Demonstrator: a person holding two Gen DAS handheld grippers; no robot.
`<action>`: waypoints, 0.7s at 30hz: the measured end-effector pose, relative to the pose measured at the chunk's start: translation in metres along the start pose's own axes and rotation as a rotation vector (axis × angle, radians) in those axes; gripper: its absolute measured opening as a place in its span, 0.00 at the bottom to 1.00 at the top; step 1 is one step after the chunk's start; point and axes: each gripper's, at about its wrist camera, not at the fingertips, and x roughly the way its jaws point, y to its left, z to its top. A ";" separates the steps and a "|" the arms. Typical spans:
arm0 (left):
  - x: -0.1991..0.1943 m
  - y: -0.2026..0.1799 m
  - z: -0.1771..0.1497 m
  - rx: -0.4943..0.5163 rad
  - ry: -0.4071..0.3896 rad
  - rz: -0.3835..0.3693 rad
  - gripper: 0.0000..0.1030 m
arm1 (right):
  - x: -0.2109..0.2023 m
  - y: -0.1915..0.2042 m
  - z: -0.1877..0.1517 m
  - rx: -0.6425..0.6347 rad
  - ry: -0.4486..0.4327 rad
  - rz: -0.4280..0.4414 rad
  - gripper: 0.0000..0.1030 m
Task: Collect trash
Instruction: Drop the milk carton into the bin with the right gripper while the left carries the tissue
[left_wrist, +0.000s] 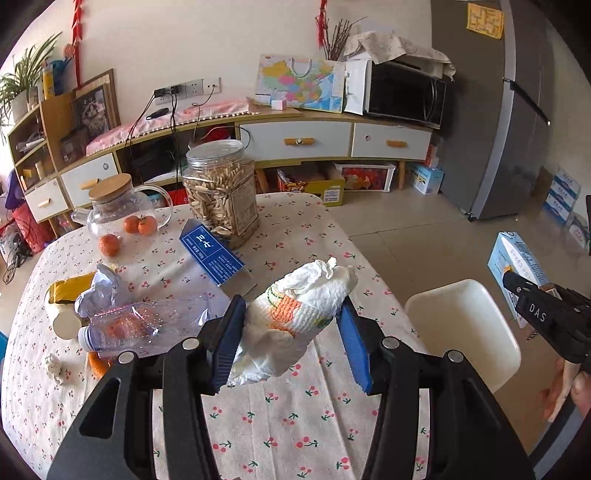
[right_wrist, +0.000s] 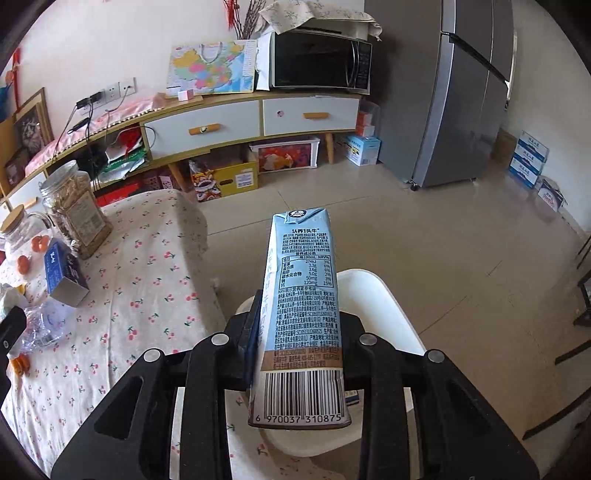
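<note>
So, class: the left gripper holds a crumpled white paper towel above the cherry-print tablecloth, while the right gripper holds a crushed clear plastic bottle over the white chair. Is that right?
One detail is wrong. The right gripper holds a pale blue milk carton, not a bottle; the right wrist view shows this. The crushed clear plastic bottle lies on the cherry-print tablecloth. The left gripper does hold the crumpled white paper towel.

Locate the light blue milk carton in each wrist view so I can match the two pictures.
Left wrist view: milk carton at the far right edge, off the table, in the right gripper.
Right wrist view: milk carton at centre, clamped between the fingers above the white chair.
Shared landmark: the microwave on the sideboard.
</note>
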 end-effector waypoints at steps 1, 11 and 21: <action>0.001 -0.007 0.000 0.007 0.001 -0.008 0.49 | 0.001 -0.007 0.000 0.008 0.006 -0.011 0.47; 0.014 -0.079 0.001 0.066 0.024 -0.109 0.49 | -0.012 -0.070 0.004 0.143 -0.072 -0.153 0.85; 0.025 -0.148 0.009 0.093 0.052 -0.221 0.49 | -0.021 -0.116 0.007 0.217 -0.117 -0.295 0.93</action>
